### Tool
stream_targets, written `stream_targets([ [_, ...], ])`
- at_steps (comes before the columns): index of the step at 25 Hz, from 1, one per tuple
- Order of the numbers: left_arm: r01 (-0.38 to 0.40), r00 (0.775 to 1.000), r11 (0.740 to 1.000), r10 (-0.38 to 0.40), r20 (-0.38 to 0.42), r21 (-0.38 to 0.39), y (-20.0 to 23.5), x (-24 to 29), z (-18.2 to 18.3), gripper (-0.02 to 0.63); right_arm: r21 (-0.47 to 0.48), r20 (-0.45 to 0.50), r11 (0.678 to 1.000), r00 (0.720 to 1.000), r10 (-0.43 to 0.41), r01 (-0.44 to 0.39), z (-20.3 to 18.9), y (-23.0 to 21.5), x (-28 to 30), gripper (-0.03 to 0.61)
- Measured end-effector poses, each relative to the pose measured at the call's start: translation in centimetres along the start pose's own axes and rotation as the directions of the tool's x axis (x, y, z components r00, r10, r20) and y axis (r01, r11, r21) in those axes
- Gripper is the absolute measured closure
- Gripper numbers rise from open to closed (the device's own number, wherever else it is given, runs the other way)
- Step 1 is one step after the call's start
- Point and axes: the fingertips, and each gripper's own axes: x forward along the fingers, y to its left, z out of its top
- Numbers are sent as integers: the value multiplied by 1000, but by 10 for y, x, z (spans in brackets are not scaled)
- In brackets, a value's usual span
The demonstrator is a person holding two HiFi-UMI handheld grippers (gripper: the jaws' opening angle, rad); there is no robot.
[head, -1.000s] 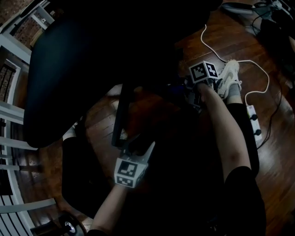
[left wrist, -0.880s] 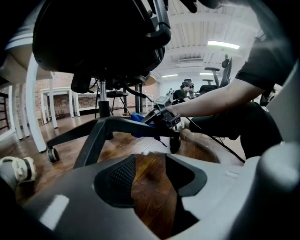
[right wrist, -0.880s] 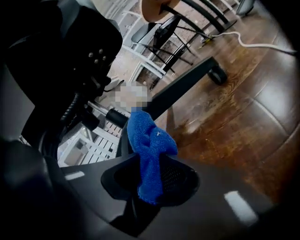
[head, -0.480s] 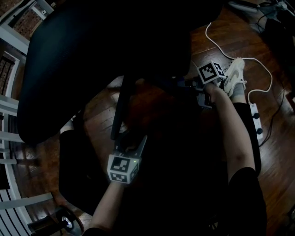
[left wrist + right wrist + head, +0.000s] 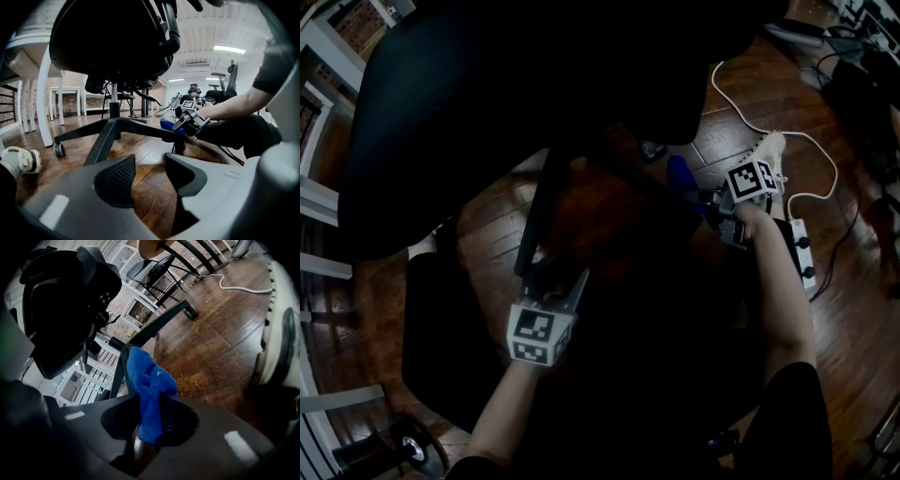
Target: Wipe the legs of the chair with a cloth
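A black office chair (image 5: pixel 516 94) stands over a star base of dark legs. My right gripper (image 5: pixel 715 204) is shut on a blue cloth (image 5: pixel 150 390). The cloth (image 5: pixel 679 174) rests against the outer part of one leg (image 5: pixel 145 130), near its caster end. My left gripper (image 5: pixel 150 176) is open and empty, with only wooden floor between its jaws. It points at another leg (image 5: pixel 101 140) just ahead, and in the head view its tips (image 5: pixel 548 284) sit by that leg (image 5: pixel 536 220).
A white cable (image 5: pixel 741 103), a white power strip (image 5: pixel 802 253) and a white shoe (image 5: pixel 773 155) lie right of the right gripper. White table legs (image 5: pixel 44 103) and a caster (image 5: pixel 59 150) stand at the left. Another shoe (image 5: pixel 18 161) is close by.
My right gripper has slid right and outward along the chair leg with the blue cloth in it. The left gripper has shifted only slightly and stays open.
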Motion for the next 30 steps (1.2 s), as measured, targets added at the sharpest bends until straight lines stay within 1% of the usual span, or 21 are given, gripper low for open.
stream_targets([
  [2, -36, 999, 999, 36, 12, 17, 8, -7, 8, 408, -24, -2, 999, 1000, -21, 20, -7, -3, -12, 477],
  [4, -109, 994, 994, 108, 27, 31, 26, -14, 17, 408, -84, 32, 996, 999, -34, 37, -8, 1, -26, 476],
  [6, -203, 979, 978, 203, 18, 41, 55, -21, 22, 408, -177, 111, 983, 993, -36, 55, -3, 17, -36, 476],
  [7, -243, 970, 969, 244, -10, 47, 70, -21, 20, 408, -247, 146, 965, 988, -51, 86, -1, 28, -38, 474],
  [8, -269, 961, 962, 272, -55, 56, 84, -18, 15, 408, -336, 174, 931, 981, -86, 141, -1, 37, -38, 474],
  [9, -280, 952, 958, 286, -113, 69, 95, -14, 7, 407, -433, 195, 878, 972, -132, 206, -2, 45, -36, 474],
  [10, -278, 942, 957, 289, -171, 86, 104, -8, -2, 405, -519, 212, 814, 962, -173, 261, -4, 51, -31, 472],
  [11, -266, 933, 958, 284, -223, 104, 110, -1, -10, 398, -587, 225, 753, 953, -201, 297, -7, 54, -26, 472],
  [12, -249, 924, 961, 273, -267, 121, 112, 6, -17, 389, -634, 235, 705, 948, -216, 318, -11, 56, -21, 472],
  [13, -229, 915, 964, 261, -308, 136, 112, 12, -24, 388, -664, 242, 671, 944, -223, 329, -14, 57, -18, 472],
  [15, -195, 894, 968, 242, -377, 158, 110, 21, -37, 387, -696, 259, 628, 937, -233, 349, -19, 62, -17, 471],
  [17, -179, 881, 967, 239, -409, 180, 111, 26, -44, 390, -711, 287, 587, 921, -262, 388, -20, 62, -19, 471],
  [18, -177, 878, 965, 243, -413, 192, 112, 28, -45, 399, -709, 298, 576, 913, -278, 407, -19, 59, -19, 471],
  [19, -174, 877, 964, 245, -414, 202, 113, 31, -46, 410, -699, 305, 578, 906, -293, 422, -16, 54, -19, 471],
  [20, -170, 876, 964, 243, -416, 206, 113, 34, -46, 419, -679, 308, 592, 901, -305, 433, -12, 48, -17, 471],
  [21, -165, 876, 966, 237, -421, 201, 113, 37, -46, 439, -654, 308, 616, 899, -312, 438, -9, 40, -15, 471],
  [23, -158, 876, 973, 216, -430, 167, 110, 40, -45, 448, -602, 298, 674, 904, -307, 428, -5, 30, -13, 469],
  [25, -144, 886, 982, 181, -427, 119, 110, 40, -47, 460, -561, 291, 721, 912, -288, 406, 0, 26, -13, 468],
  [27, -123, 894, 987, 155, -420, 102, 112, 41, -48, 465, -521, 281, 766, 923, -262, 376, 6, 21, -12, 468],
  [28, -112, 894, 988, 147, -423, 106, 113, 40, -49, 463, -490, 267, 801, 934, -238, 344, 7, 20, -10, 469],
  [30, -90, 891, 989, 134, -434, 121, 112, 41, -47, 463, -386, 225, 895, 964, -145, 224, 10, 20, -6, 471],
])
